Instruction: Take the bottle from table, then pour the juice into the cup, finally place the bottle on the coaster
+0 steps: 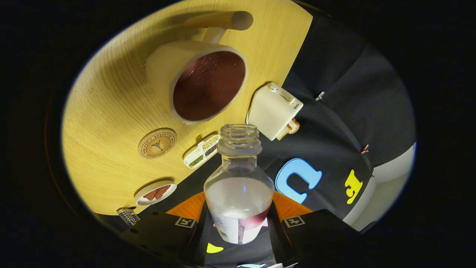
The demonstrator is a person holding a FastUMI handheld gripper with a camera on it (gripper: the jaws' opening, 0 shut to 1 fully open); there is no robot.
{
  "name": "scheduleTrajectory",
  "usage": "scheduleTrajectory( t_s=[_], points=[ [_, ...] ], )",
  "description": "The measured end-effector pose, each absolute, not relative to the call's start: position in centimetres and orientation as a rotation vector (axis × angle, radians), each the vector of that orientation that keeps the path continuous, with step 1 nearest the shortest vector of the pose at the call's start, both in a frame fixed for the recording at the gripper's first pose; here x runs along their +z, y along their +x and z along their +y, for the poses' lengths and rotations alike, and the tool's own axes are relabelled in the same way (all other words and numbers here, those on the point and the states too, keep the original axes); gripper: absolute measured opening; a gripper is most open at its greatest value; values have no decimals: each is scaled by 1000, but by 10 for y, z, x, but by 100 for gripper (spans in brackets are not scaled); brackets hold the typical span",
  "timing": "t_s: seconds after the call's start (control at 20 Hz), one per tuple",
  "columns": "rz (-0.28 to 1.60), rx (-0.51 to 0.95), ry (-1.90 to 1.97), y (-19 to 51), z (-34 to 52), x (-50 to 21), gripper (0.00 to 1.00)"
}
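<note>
A clear plastic bottle (pixel 239 178) with no cap sits between my two fingers, and my gripper (pixel 240 223) is shut on its lower body. A little dark juice shows at its base. Beyond the bottle's mouth, a white cup (pixel 202 80) with a long wooden handle stands on the wooden table (pixel 108 123), holding dark red juice. A round cork coaster (pixel 157 143) lies on the table nearer to me than the cup, ahead and to the left of the fingers. The whole scene appears tilted.
A white toaster (pixel 274 110) with bread stands at the table's edge beside the cup. A small white tray of seeds (pixel 201 151) lies between coaster and bottle. A small plate (pixel 155 193) with brown pieces and a metal item (pixel 128 216) sit near my left finger.
</note>
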State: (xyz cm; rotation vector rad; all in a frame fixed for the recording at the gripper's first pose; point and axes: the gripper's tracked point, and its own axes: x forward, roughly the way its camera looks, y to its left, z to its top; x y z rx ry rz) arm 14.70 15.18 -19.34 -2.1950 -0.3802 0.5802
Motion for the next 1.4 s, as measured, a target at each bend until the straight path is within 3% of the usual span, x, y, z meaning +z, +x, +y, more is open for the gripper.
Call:
scheduleTrajectory(
  t_s=[0.7,1.1,1.4],
  points=[
    [-216,555,-1732,137,113,-156,70],
    [161,485,-1132,165,71,-145,71],
    [308,422,-676,177,60,-142,71]
  ],
)
